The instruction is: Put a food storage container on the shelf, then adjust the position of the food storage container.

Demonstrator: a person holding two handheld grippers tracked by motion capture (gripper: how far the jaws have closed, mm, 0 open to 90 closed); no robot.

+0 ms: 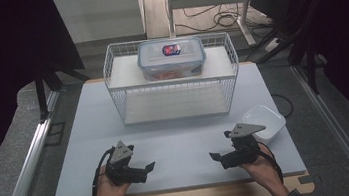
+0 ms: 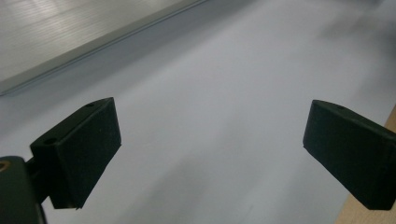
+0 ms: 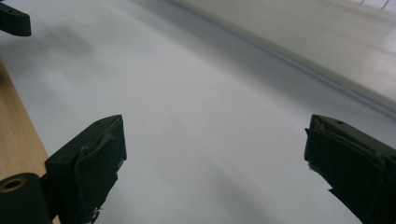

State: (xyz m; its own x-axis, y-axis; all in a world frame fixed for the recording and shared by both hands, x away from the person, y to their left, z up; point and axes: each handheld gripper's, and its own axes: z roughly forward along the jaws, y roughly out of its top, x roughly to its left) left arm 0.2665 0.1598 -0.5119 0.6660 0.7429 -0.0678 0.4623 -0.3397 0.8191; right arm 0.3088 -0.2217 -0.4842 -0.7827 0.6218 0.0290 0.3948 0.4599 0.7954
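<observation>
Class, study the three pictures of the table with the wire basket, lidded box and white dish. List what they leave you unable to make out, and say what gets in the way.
1. Contents of the lidded box, high view: orange shapes blurred by the cloudy walls and the wire basket.
2. Label on the lid, high view: too small to read.
3. Inside of the white dish, high view: partly covered by the right tool.
4. Person's arms, high view: cut off by the bottom edge.

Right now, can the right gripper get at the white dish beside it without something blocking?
Probably yes. The right gripper has its fingers open and empty, and the white dish sits uncovered just beyond it on the table, with nothing between them.
</observation>
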